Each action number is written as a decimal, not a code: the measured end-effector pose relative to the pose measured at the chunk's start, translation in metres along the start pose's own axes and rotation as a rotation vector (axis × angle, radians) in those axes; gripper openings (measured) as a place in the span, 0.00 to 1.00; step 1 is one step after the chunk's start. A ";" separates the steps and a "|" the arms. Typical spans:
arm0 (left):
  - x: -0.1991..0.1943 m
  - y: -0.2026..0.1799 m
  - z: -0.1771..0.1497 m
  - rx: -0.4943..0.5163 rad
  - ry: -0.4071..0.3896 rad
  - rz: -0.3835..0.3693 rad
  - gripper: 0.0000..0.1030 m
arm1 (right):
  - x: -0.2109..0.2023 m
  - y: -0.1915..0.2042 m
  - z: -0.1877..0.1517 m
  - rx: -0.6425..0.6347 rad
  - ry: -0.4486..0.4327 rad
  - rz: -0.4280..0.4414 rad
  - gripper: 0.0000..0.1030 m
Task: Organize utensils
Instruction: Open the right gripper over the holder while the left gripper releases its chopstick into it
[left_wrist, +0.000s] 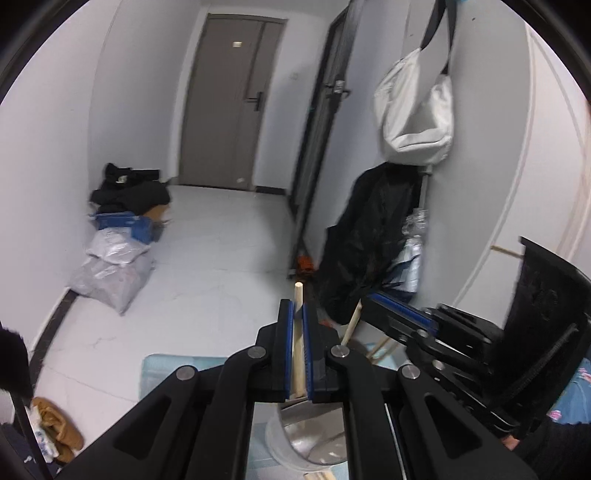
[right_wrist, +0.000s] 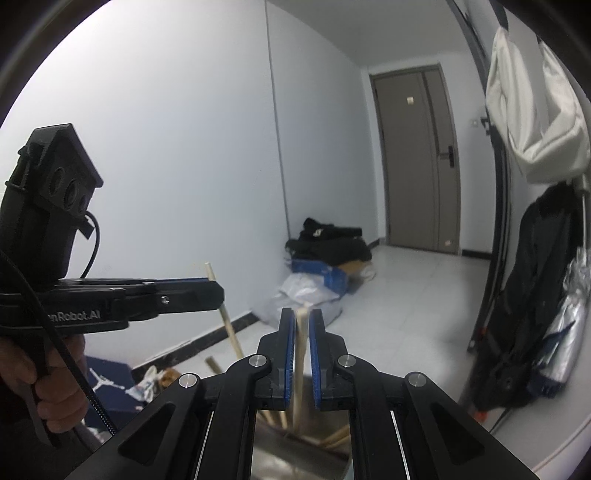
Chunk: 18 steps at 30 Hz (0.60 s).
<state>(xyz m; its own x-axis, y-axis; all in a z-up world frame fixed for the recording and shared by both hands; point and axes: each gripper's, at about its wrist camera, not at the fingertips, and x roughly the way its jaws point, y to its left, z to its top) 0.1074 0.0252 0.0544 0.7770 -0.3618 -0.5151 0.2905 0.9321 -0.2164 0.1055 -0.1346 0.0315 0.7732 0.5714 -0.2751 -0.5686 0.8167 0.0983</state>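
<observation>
- Left tool (left_wrist: 298, 325): my blue pads are clamped on a pale wooden stick (left_wrist: 297, 343), which stands nearly upright, its top poking above the fingertips.
- Right tool (right_wrist: 302, 328): its jaws are almost together around a second wooden stick (right_wrist: 300, 354); I cannot tell whether both pads press on it.
- Both sticks run down into a shiny metal cup (left_wrist: 314, 439) just below the tools.
- More sticks (right_wrist: 334, 439) lean inside that cup.
- Behind lie a tiled floor (left_wrist: 229, 258) and a grey door (left_wrist: 229, 99).

pale matt wooden chopstick (left_wrist: 297, 343), shiny metal cup (left_wrist: 314, 435), glossy floor tiles (left_wrist: 221, 266).
</observation>
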 end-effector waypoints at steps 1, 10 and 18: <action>0.000 0.000 -0.001 -0.011 0.020 -0.011 0.02 | -0.001 -0.001 -0.003 0.006 0.009 0.001 0.08; -0.014 -0.006 -0.007 -0.034 0.074 0.057 0.30 | -0.026 -0.009 -0.016 0.118 0.043 -0.015 0.17; -0.045 0.007 -0.016 -0.148 -0.011 0.240 0.77 | -0.070 -0.001 -0.018 0.163 0.014 -0.075 0.44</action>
<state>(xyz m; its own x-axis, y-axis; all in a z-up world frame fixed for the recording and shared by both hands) 0.0651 0.0480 0.0628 0.8199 -0.1299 -0.5575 0.0132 0.9779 -0.2085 0.0472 -0.1769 0.0337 0.8069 0.5085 -0.3005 -0.4560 0.8597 0.2302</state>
